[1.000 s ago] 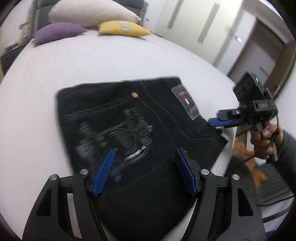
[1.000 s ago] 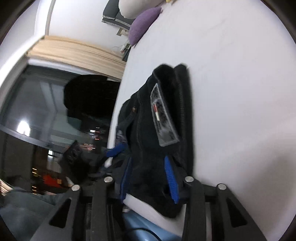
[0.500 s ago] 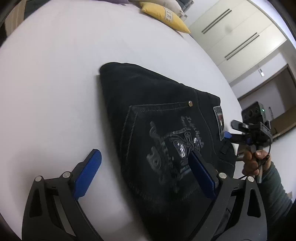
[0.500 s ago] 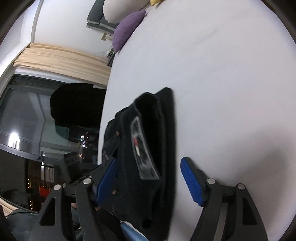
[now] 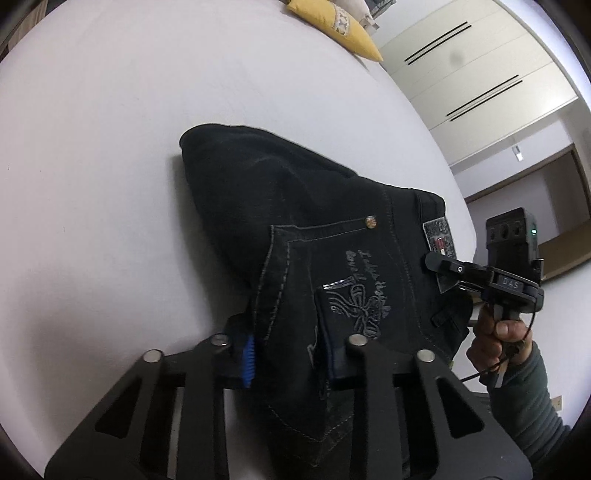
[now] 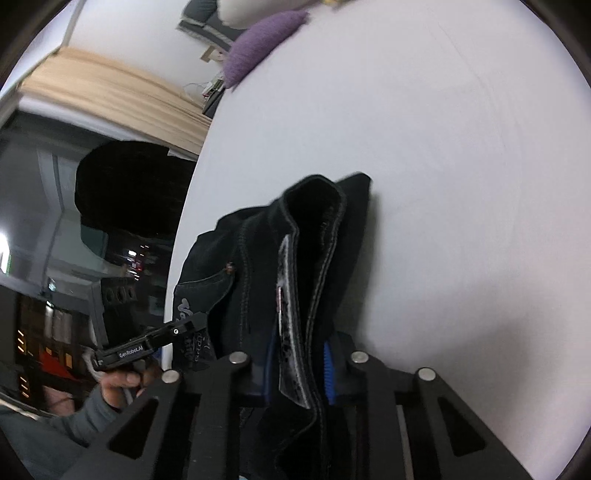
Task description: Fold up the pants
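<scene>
Folded black denim pants point(image 5: 295, 229) lie on the white bed point(image 5: 110, 147), back pocket with embroidery facing up. My left gripper point(image 5: 291, 350) is shut on the near edge of the pants at the pocket. My right gripper point(image 6: 299, 365) is shut on the waistband with its leather label; the pants point(image 6: 295, 236) rise a little off the bed there. The right gripper also shows in the left wrist view point(image 5: 447, 267) at the waistband end. The left gripper shows in the right wrist view point(image 6: 192, 325) at the pants' far side.
A yellow pillow point(image 5: 332, 26) lies at the head of the bed, a purple pillow point(image 6: 262, 40) beside it. White wardrobes point(image 5: 480, 74) stand past the bed. The bed edge point(image 6: 184, 240) runs along the pants, with a dark window behind.
Both grippers were open around the pants' edges half a second ago and have now shut on the fabric. The held edges have lifted slightly.
</scene>
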Tool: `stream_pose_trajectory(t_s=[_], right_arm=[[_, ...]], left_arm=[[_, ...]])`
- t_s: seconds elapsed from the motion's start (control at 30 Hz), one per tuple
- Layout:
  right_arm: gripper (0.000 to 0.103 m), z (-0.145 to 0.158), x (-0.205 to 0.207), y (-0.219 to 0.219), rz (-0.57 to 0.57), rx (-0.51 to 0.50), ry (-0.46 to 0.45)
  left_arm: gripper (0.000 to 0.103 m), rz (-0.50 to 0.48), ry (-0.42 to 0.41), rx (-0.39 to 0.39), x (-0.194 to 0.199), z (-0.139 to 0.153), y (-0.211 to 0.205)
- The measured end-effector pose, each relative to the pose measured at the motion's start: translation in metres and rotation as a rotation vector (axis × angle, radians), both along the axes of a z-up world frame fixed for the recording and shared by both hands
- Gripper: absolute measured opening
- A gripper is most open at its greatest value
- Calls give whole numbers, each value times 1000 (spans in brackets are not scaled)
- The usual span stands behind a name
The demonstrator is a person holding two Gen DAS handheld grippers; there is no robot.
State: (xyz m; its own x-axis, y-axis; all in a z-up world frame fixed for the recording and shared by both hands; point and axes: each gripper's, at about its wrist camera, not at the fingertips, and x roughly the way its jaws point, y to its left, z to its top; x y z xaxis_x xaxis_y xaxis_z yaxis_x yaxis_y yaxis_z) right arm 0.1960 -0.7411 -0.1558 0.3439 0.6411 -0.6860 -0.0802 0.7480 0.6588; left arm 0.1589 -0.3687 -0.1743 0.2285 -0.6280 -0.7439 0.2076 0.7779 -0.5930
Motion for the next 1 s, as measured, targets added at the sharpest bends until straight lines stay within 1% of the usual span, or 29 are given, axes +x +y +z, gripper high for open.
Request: stream_pose_trajectory(t_s=[0.07, 0.13, 0.2, 0.3, 0.4, 0.5, 0.57, 0.6, 0.67, 0.73, 0.77, 0.8, 0.83, 0.87, 0.9, 0.93, 0.97, 1.0], right_arm=[[19, 12, 0, 6, 11, -22, -30], [19, 29, 2, 14, 26, -53, -62], [18, 46, 8, 21, 40, -60, -102], [18, 69, 27, 29, 52, -54, -157], [18, 87, 67, 37, 64, -52, -195], [18, 91, 110, 47, 68, -49, -205], [18, 86, 145, 53, 60, -46, -194], [18, 82, 159, 55, 54, -47, -187], [18, 71, 180, 57, 39, -45, -161], [18, 53, 203, 58, 19, -45, -123], [18, 45, 210, 58, 12, -44, -105], [18, 29, 219, 57, 1, -45, -74], [19, 15, 226, 55, -15, -55, -44], [24, 2, 231, 54, -35, -68, -18], [29, -13, 234, 51, -67, -85, 14], [37, -27, 236, 45, -98, -70, 39], [38, -32, 233, 40, -119, -26, 31], [41, -33, 226, 34, -141, 29, 8]], left_arm=[[19, 3, -5, -7, 0, 6, 3], [18, 9, -17, -25, 2, 18, 9], [18, 17, -55, -20, 5, 33, 15], [18, 37, -112, -19, 24, 57, 27], [18, 45, -179, 18, 54, 80, 40], [18, 49, -231, 81, 93, 94, 52], [18, 57, -234, 107, 117, 92, 59], [18, 48, -231, 125, 134, 88, 60], [18, 37, -220, 147, 155, 80, 64], [18, 34, -203, 162, 176, 65, 67], [18, 34, -190, 170, 186, 54, 60], [18, 33, -171, 178, 195, 42, 63], [21, 34, -146, 183, 203, 29, 69], [25, 46, -123, 194, 209, 14, 71], [38, 61, -115, 205, 212, 3, 74], [48, 82, -111, 205, 212, -6, 78], [48, 97, -117, 173, 210, -10, 84], [51, 103, -128, 159, 206, -9, 88]])
